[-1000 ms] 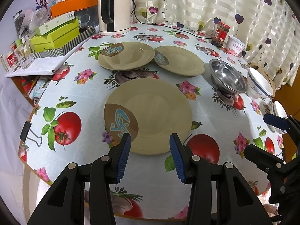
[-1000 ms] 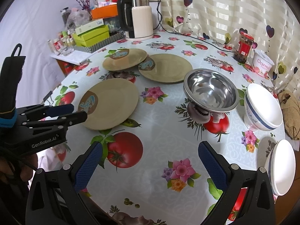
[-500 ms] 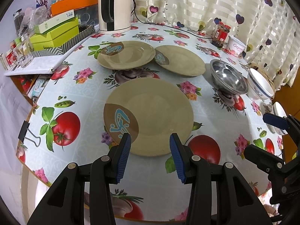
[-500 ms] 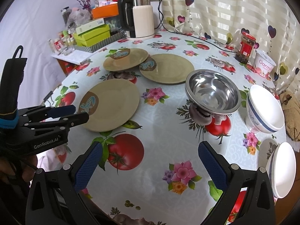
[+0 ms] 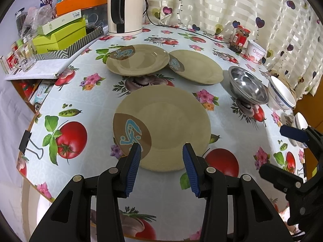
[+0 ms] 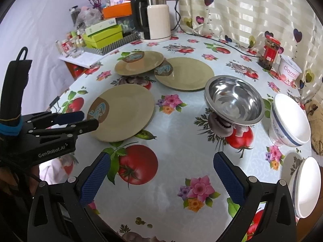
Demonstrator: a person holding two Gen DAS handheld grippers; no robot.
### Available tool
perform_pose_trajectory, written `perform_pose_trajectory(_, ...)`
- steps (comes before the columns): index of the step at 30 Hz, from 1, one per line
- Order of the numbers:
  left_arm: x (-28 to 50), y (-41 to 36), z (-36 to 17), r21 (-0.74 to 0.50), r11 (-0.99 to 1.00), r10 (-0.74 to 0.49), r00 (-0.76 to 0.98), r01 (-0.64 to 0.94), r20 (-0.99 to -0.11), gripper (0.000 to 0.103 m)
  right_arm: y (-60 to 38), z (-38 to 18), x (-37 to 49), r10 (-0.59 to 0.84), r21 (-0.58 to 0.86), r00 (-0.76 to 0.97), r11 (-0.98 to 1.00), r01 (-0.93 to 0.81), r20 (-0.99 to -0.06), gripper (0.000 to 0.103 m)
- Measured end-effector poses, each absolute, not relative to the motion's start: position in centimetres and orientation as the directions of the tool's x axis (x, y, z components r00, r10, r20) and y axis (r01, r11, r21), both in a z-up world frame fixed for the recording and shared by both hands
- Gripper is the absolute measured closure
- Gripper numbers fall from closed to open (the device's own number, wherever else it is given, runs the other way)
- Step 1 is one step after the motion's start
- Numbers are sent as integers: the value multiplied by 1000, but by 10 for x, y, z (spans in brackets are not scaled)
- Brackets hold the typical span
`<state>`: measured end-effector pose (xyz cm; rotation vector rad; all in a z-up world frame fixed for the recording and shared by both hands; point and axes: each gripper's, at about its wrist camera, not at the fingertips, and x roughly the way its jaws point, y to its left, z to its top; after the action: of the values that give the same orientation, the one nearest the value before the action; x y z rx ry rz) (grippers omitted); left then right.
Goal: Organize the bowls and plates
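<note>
While your left gripper (image 5: 161, 151) hangs with jaws parted at the near plate's (image 5: 167, 121) front rim, two more plates (image 6: 139, 62) overlap behind, and your right gripper (image 6: 161, 171) gapes wide before the steel bowl (image 6: 234, 102).

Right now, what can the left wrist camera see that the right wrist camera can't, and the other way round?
Only the left wrist view shows the binder clip on the table edge. Only the right wrist view shows the pink flower printed between the right gripper's open jaws. Both share the near plate, the steel bowl and the kettle.
</note>
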<state>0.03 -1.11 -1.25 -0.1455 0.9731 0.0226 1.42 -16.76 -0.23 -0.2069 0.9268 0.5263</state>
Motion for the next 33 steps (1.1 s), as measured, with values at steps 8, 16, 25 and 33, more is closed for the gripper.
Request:
perform_pose_trajectory(8,8,1,-15,-140,986,-65,554,-94,-830,59,-164,-2,27,329,57,474,864,-500,-817,0)
perform_pose_trajectory(16,22,22,-16,-162,979,-63,561,-128,-825,59,-151,3,46,330,38,478,851,-523,-814,0)
perform_pose_trajectory(25,45,51,-14,-190,967,-58,582,-169,-811,59,-126,10,76,343,23,478,830,-557,-809,17)
perform_pose_trajectory(33,67,77,-12,-229,952,-66,599,-201,-798,59,-101,17,107,379,42,463,807,-589,-801,30)
